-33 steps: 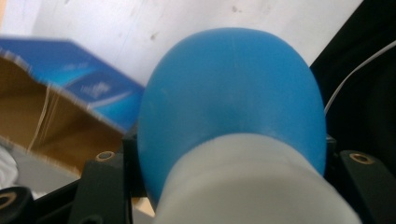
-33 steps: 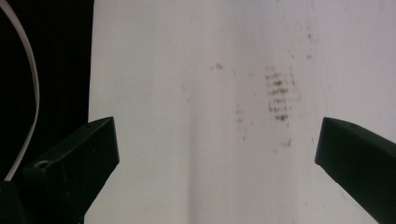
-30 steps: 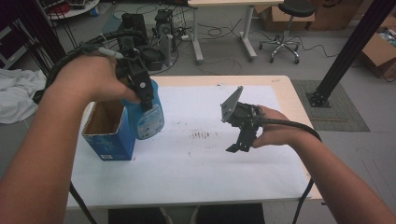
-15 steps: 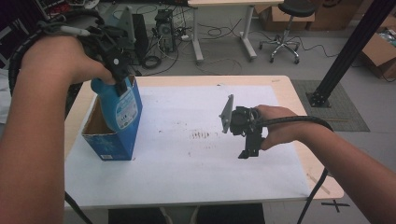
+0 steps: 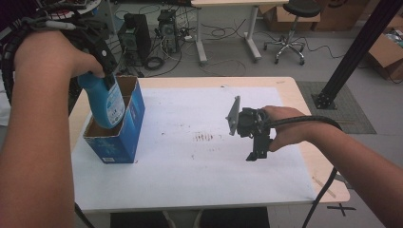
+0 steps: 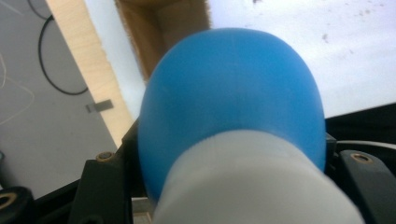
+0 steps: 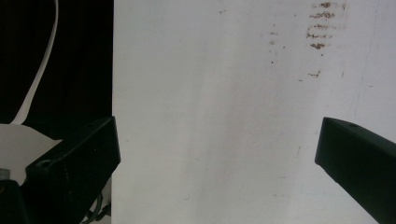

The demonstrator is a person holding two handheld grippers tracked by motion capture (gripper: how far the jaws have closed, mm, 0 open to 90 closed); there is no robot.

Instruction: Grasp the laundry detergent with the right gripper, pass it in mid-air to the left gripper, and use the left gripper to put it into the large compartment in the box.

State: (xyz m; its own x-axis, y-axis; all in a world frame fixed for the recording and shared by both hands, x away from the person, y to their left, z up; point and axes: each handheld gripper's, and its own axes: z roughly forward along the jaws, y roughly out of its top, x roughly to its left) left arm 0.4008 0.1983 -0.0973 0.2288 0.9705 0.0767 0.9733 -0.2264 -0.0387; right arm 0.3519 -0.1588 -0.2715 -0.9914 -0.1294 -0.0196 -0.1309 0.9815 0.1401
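Your left gripper [image 5: 102,64] is clamped on the neck of a blue bottle [image 5: 105,100], smooth glossy plastic with a rounded shoulder and a pale ribbed-looking collar at the top; in the left gripper view the bottle [image 6: 231,98] sits wedged between the black jaws. The bottle hangs upright with its lower half inside an open cardboard box [image 5: 119,137], blue printed outside, raw brown inside, standing at the left of the table [image 5: 290,90]. A light label wraps the bottle's front; its print is too small to read, as is the white print low on the box. Your right gripper [image 5: 254,154] hovers over the right part of the white sheet [image 5: 190,171], jaws spread wide and holding nothing, well apart from the box. The sheet is matte, flat, marked with rows of small brown smudges [image 7: 322,28] near its middle. The table edge is pale wood.
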